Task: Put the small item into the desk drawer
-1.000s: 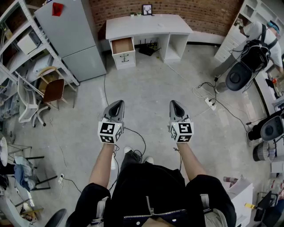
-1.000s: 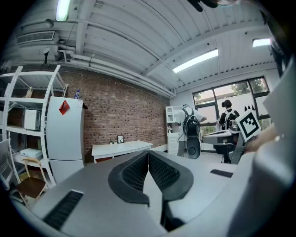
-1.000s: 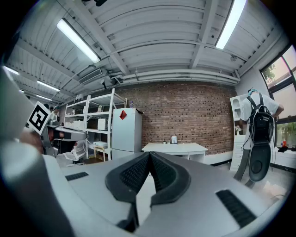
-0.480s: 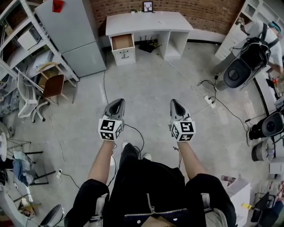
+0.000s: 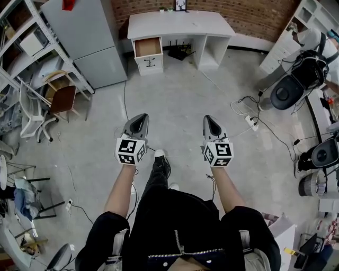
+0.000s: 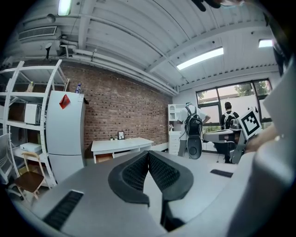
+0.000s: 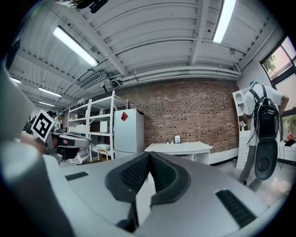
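A white desk (image 5: 180, 24) stands against the brick wall at the top of the head view, well ahead of me across the floor. Its wooden top-left drawer (image 5: 148, 47) is pulled open. A small picture frame (image 5: 181, 4) and tiny objects sit at the back of the desk top. I cannot pick out the small item. My left gripper (image 5: 140, 120) and right gripper (image 5: 211, 122) are held side by side above the floor, both shut and empty. The left gripper (image 6: 148, 155) faces the desk (image 6: 121, 145). Past the right gripper (image 7: 149, 156) the desk (image 7: 178, 148) shows too.
A grey fridge (image 5: 85, 42) stands left of the desk, with white shelving (image 5: 21, 47) and a brown chair (image 5: 62, 103) further left. Cables and a power strip (image 5: 249, 122) lie on the floor at right. A person with a backpack (image 5: 310, 47) stands by white shelves.
I have stepped towards the desk: a black shoe has come forward between the grippers. Both grippers keep their places in the view and stay shut.
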The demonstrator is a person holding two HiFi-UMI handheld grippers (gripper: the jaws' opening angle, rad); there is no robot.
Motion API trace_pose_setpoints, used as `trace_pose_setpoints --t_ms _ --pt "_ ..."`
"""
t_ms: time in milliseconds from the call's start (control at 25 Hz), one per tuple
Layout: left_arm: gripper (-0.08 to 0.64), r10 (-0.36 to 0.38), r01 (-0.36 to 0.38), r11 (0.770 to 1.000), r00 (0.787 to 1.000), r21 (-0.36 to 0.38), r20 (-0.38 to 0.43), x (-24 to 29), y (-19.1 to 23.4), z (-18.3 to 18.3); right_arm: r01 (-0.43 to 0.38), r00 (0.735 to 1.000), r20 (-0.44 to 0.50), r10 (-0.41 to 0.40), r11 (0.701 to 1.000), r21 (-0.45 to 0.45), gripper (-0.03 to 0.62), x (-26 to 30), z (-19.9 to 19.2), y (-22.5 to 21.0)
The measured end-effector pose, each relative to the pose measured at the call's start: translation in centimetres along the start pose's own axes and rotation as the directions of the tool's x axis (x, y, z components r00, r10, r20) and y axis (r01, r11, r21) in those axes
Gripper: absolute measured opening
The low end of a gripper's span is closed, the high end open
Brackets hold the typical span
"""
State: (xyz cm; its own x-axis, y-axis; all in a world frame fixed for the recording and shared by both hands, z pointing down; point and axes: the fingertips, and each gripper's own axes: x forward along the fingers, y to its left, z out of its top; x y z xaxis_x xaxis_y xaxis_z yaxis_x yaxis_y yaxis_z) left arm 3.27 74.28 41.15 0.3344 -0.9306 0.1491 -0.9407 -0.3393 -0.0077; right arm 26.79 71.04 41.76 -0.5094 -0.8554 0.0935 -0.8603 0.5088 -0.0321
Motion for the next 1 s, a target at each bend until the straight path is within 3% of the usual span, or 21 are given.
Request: trace_pose_setpoints --t_ms 440,1000 --pt "0.021 -0.045 0.043 0.999 0.998 -0.033 -0.043 10.6 6.2 -1.1 0.022 0.998 -0.055 -0.021 1.000 0.011 0.006 10.7 -0.7 -3.2" --pt "0.021 -0.137 0.137 0.991 0.990 -0.002 -0.046 25.5 16.1 2.0 0.081 0.995 -0.053 -0.079 0.996 0.039 0.006 27.1 1.7 -6.6"
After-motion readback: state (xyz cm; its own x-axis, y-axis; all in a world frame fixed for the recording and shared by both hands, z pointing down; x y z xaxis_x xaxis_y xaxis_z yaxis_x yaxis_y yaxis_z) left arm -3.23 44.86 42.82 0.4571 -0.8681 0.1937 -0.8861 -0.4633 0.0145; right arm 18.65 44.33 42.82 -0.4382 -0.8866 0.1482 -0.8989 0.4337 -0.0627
